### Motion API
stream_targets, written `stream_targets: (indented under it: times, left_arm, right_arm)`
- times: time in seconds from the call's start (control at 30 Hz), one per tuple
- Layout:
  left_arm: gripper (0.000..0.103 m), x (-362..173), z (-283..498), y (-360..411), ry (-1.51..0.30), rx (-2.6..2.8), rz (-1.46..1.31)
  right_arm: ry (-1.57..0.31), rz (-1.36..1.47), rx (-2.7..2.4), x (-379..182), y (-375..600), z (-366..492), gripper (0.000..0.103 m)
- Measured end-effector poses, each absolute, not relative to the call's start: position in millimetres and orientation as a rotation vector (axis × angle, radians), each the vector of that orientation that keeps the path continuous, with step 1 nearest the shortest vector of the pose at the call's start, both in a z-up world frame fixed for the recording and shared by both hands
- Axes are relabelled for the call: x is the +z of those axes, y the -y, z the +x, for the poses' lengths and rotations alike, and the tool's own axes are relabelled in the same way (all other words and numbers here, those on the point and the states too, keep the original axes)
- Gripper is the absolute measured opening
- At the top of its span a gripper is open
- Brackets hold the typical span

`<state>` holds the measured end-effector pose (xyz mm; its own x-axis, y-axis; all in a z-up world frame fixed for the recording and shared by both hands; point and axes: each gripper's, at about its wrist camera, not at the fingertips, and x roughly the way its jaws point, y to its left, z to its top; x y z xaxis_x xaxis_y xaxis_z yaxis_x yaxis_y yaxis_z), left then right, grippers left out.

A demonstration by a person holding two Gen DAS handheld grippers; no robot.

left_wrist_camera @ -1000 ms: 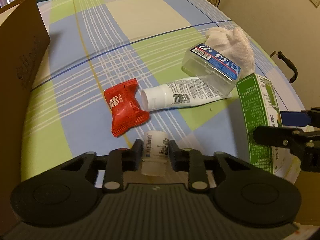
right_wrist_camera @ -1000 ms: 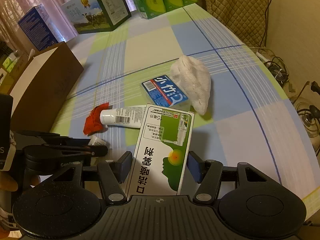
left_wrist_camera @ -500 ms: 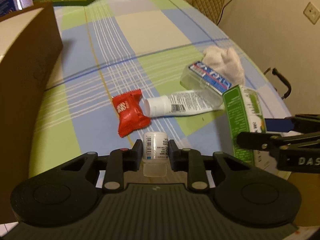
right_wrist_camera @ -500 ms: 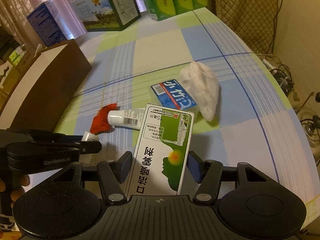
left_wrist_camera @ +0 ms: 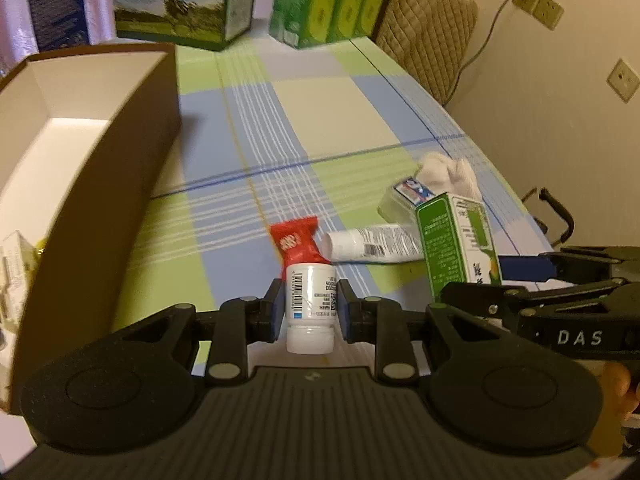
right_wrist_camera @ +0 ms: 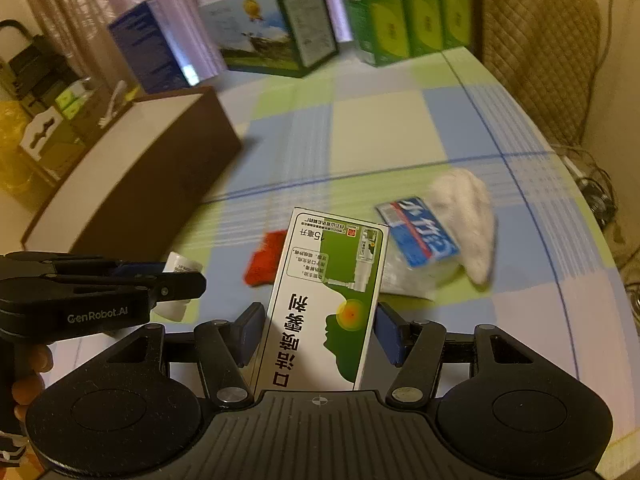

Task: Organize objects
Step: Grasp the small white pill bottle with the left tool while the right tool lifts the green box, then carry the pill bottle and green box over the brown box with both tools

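My left gripper (left_wrist_camera: 309, 307) is shut on a small white bottle (left_wrist_camera: 310, 304) with a barcode label, held above the checked tablecloth. My right gripper (right_wrist_camera: 320, 330) is shut on a green and white carton (right_wrist_camera: 326, 300), also lifted; the same carton (left_wrist_camera: 458, 248) shows at the right in the left wrist view. On the cloth lie a red packet (left_wrist_camera: 298, 242), a white tube (left_wrist_camera: 374, 242), a clear case with a blue label (right_wrist_camera: 418, 234) and a white cloth bundle (right_wrist_camera: 466, 216). A brown open box (left_wrist_camera: 100, 176) stands at the left with a few items inside.
Large printed cartons (right_wrist_camera: 272, 32) and green boxes (right_wrist_camera: 404, 8) line the far side of the table. A quilted chair back (right_wrist_camera: 536, 48) stands at the far right. The table's right edge (right_wrist_camera: 592, 240) curves close to the bundle. A hand (right_wrist_camera: 28, 376) holds the left gripper.
Both grippers have risen and tipped up with their loads, so the brown box's inside and the far cartons now show. The items on the cloth have not moved.
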<state>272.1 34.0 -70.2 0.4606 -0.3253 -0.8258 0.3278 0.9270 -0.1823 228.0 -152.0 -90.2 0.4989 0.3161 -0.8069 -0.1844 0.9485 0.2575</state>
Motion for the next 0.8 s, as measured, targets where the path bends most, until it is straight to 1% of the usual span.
stream_targets:
  times: [0.33,0.8]
  left_arm:
    - [0.023,-39.1,260.1,-75.4,-0.932,-0.350,-0.050]
    - [0.023,-7.3,248.9,-154.0,-0.844,-0.248,-0.105]
  right_arm:
    - [-0.958,0.119,0.402,-72.7,112.9,230.5,0.056]
    - [-0.896,0.118,0.558,-43.8,36.0,239.3,0.056]
